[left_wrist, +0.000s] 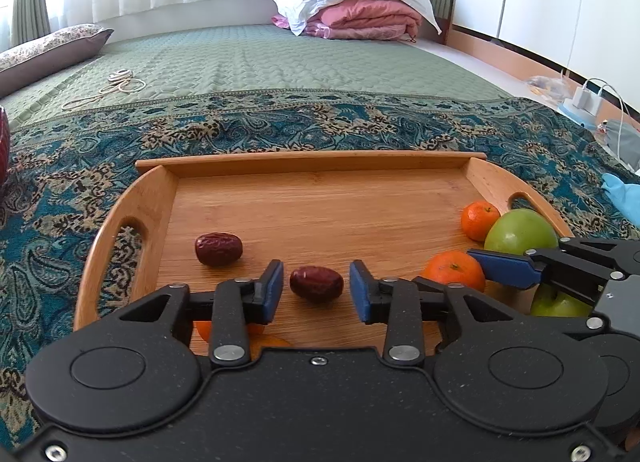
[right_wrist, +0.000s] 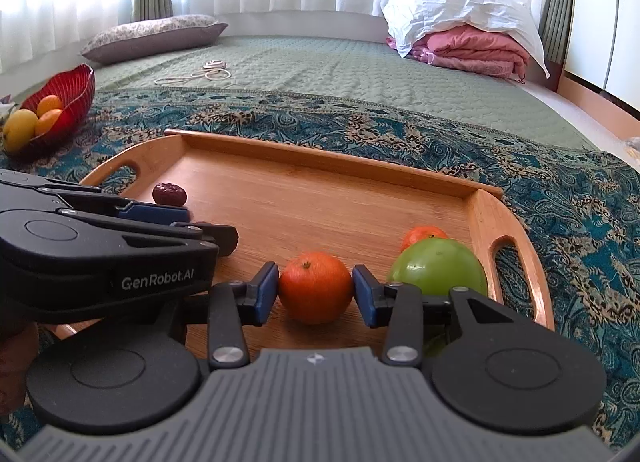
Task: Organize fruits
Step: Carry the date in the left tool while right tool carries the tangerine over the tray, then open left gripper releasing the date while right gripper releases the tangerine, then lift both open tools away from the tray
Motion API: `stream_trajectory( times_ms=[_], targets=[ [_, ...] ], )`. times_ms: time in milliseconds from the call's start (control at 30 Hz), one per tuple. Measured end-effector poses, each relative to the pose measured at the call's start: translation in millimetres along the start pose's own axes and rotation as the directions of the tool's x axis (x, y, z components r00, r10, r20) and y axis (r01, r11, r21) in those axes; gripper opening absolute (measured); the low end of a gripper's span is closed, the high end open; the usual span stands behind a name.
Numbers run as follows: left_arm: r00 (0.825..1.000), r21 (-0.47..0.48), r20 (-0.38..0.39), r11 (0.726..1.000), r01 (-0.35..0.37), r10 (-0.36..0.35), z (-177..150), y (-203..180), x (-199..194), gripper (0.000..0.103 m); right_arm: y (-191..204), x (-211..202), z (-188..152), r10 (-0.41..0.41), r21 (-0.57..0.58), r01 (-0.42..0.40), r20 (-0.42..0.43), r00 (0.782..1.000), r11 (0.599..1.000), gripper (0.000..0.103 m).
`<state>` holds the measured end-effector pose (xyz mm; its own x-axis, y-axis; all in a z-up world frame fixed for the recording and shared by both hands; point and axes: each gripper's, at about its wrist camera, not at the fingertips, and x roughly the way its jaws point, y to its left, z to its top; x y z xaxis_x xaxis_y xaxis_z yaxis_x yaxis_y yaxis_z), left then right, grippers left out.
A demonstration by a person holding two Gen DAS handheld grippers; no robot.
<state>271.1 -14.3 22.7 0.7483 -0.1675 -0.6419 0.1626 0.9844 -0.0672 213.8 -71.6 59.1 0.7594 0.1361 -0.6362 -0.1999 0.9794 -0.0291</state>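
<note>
A wooden tray [left_wrist: 320, 169] [right_wrist: 484, 213] lies on a patterned blanket. My left gripper [left_wrist: 317, 289] is open around a red date [left_wrist: 316, 284] on the tray, with gaps on both sides. A second date [left_wrist: 218, 248] [right_wrist: 169, 193] lies further left. My right gripper [right_wrist: 315, 290] stands with both pads against an orange tangerine [right_wrist: 315, 287] [left_wrist: 454, 270] resting on the tray. A green apple [right_wrist: 438, 269] [left_wrist: 520, 230] and another tangerine [right_wrist: 424, 235] [left_wrist: 479, 219] sit by the tray's right handle. A second green apple [left_wrist: 558, 302] and orange fruit [left_wrist: 256, 336] are partly hidden by the grippers.
A red bowl [right_wrist: 76, 89] with a lemon and oranges stands on the blanket far left. A pillow [right_wrist: 156, 35], a coiled cord [right_wrist: 208, 71] and folded pink bedding [right_wrist: 472, 49] lie on the green bed behind. Chargers and cables [left_wrist: 584, 99] lie at the right.
</note>
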Motion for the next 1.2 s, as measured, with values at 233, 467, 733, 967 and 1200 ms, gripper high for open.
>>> stream_trajectory(
  times_ms=[233, 467, 733, 967, 1200],
  targets=[
    [1.0, -0.018, 0.015, 1.0, -0.006, 0.006, 3.5, 4.5, -13.2, 0.046, -1.6, -11.2, 1.0, 0.002, 0.023, -0.002, 0.029, 1.0, 1.0, 0.065],
    [0.999, -0.027, 0.051, 1.0, -0.016, 0.018, 5.8, 6.9, -33.9, 0.059, -0.9, -26.3, 3.2, -0.014, 0.02, 0.013, 0.067, 0.998, 1.0, 0.071],
    [0.995, -0.015, 0.092, 0.999, -0.036, 0.037, 4.9, 6.7, -55.8, 0.077, 0.4, -41.2, 4.2, -0.04, 0.016, 0.038, 0.103, 0.994, 0.999, 0.081],
    [0.993, -0.036, 0.11, 0.998, -0.048, 0.052, 1.4, 11.8, -70.4, 0.091, -6.3, -52.7, 1.2, -0.064, 0.059, 0.058, 0.113, 0.992, 0.997, 0.088],
    [0.988, -0.037, 0.136, 0.997, -0.072, 0.077, -5.8, 15.9, -86.0, 0.098, -12.3, -62.6, -5.6, -0.096, 0.074, 0.087, 0.124, 0.988, 0.993, 0.092]
  ],
)
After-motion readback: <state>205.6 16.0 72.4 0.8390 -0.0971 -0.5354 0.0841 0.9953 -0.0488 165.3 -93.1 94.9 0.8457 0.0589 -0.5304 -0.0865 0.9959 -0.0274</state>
